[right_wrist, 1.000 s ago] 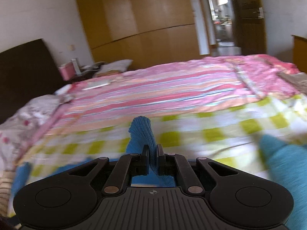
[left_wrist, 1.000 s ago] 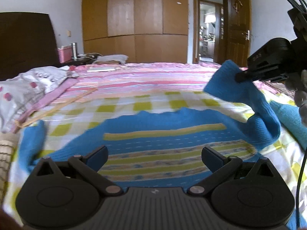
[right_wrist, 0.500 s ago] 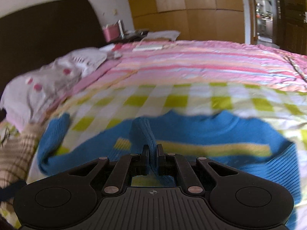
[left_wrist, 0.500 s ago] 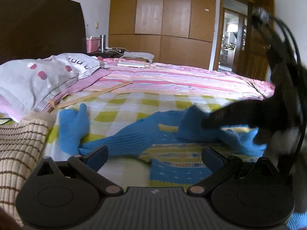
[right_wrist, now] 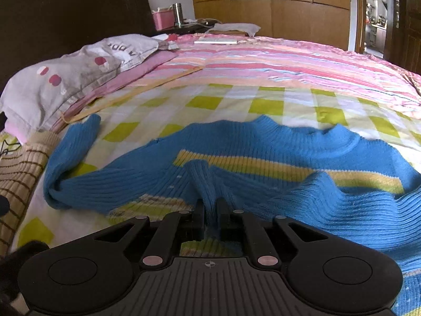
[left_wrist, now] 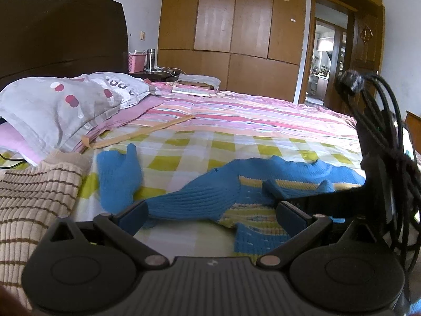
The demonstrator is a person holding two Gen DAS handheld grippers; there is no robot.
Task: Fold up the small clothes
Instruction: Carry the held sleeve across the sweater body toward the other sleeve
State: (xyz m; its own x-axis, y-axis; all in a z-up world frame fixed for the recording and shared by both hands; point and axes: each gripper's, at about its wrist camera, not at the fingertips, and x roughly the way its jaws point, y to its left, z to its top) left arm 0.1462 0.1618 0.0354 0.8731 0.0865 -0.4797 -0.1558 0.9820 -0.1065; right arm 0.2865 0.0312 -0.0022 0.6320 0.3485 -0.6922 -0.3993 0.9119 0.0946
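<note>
Wooden wardrobes [left_wrist: 236, 34] back a checked bed [right_wrist: 263, 105]. Right gripper [right_wrist: 210, 217] fingers pinch the blue sweater [right_wrist: 263, 152] sleeve; left gripper [left_wrist: 211, 214] fingers are spread, hiding its hem.

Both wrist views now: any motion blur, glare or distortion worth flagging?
Left wrist view: sharp, strong fisheye bending of the wardrobe, bright doorway nearly blown out. Right wrist view: blue sweater crisp, slight softness along its far edge, dark vignette in the corners.
</note>
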